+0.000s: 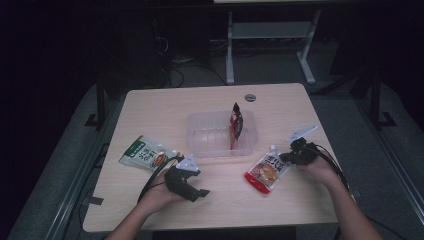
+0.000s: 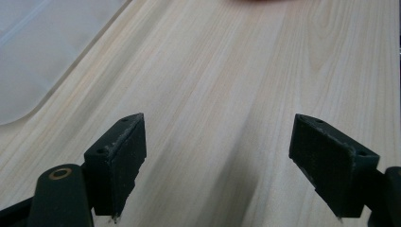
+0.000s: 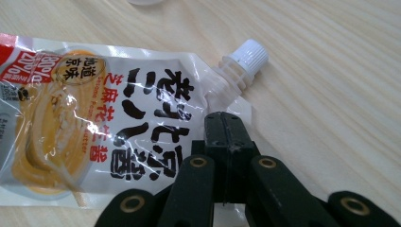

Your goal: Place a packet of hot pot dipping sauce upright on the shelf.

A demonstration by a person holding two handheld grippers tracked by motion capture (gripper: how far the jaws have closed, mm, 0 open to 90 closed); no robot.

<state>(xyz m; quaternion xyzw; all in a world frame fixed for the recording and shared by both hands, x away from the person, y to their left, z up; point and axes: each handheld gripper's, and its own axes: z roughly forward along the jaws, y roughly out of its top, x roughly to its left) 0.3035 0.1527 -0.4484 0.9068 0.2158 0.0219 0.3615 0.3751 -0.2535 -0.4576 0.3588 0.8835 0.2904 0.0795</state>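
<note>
An orange-and-red spouted pouch (image 1: pixel 267 171) with a white cap lies flat on the table's right side, and its printed face (image 3: pixel 118 123) shows in the right gripper view. My right gripper (image 3: pixel 227 124) is shut on the pouch's top edge just beside the spout (image 3: pixel 246 59); in the high view it (image 1: pixel 286 157) sits at the pouch's upper right corner. My left gripper (image 1: pixel 200 192) rests near the front left of the table, its jaws wide open (image 2: pixel 217 156) over bare wood with nothing between them.
A clear plastic bin (image 1: pixel 200 145) stands mid-table with a dark red sachet (image 1: pixel 236 122) upright inside; its corner (image 2: pixel 28 61) lies left of my left jaws. A green pouch (image 1: pixel 145 154) lies at the left. A grey disc (image 1: pixel 250 97) sits at the far edge.
</note>
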